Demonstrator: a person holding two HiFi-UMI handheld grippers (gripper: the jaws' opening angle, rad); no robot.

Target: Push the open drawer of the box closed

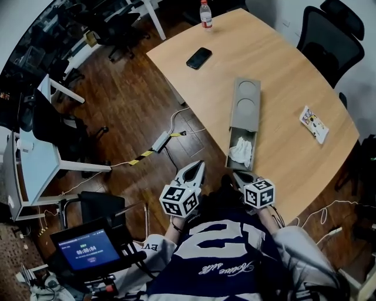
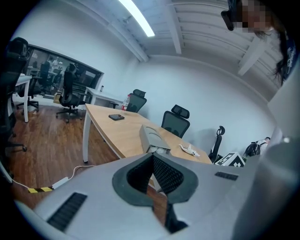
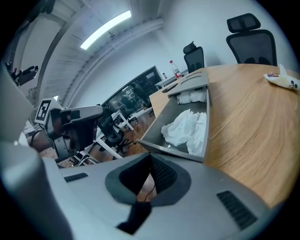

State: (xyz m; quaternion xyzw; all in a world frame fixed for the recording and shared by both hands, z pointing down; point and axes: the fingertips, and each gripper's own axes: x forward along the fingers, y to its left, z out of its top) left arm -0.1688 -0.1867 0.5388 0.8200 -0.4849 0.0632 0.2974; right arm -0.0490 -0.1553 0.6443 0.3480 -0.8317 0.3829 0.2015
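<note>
A grey box (image 1: 247, 101) with two round hollows on top lies on the wooden table (image 1: 288, 76). Its drawer (image 1: 234, 154) stands pulled out toward me, past the table's near edge, with crumpled white cloth (image 1: 241, 150) inside. My right gripper (image 1: 237, 174) is shut and empty, its tips just short of the drawer's front wall (image 3: 174, 151); whether they touch I cannot tell. My left gripper (image 1: 201, 166) is shut and empty, held left of the drawer over the floor. The left gripper view shows the box (image 2: 151, 135) ahead beyond the tips (image 2: 152, 155).
A black phone (image 1: 198, 57), a water bottle (image 1: 205, 14) and a printed packet (image 1: 314, 124) lie farther out on the table. Office chairs (image 1: 328, 36) stand behind it. A power strip and cables (image 1: 158, 142) lie on the wood floor at left, near a small screen (image 1: 88, 250).
</note>
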